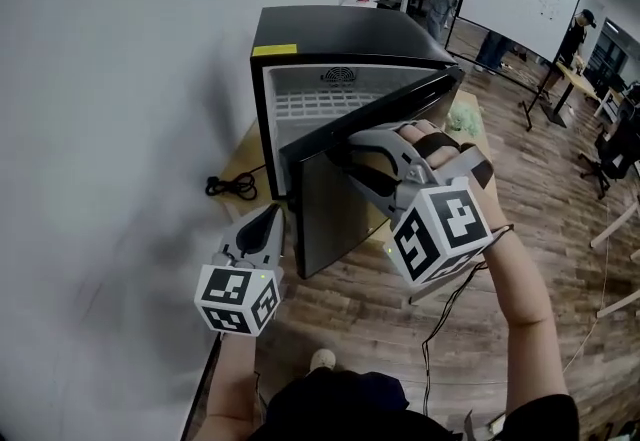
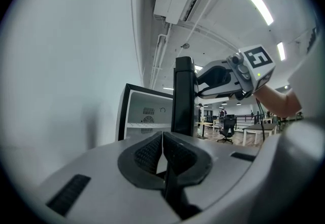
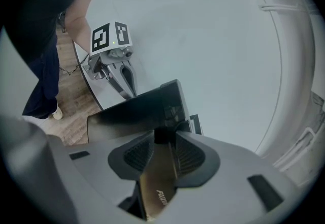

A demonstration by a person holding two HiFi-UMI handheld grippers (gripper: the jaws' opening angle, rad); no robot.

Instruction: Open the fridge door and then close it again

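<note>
A small black fridge [image 1: 310, 29] sits on a wooden bench [image 1: 243, 154] against a white wall [image 1: 110, 99]. Its door [image 1: 335, 209] stands partway open, showing the white inside and a wire shelf [image 1: 320, 104]. In front of the fridge, the right tongs [image 3: 164, 147] are clamped on the door's top edge. The left tongs [image 2: 162, 153] are closed on nothing, pads together, just beside the door's free upright edge; whether they touch it cannot be told. A black cable [image 1: 230, 186] lies coiled left of the fridge.
</note>
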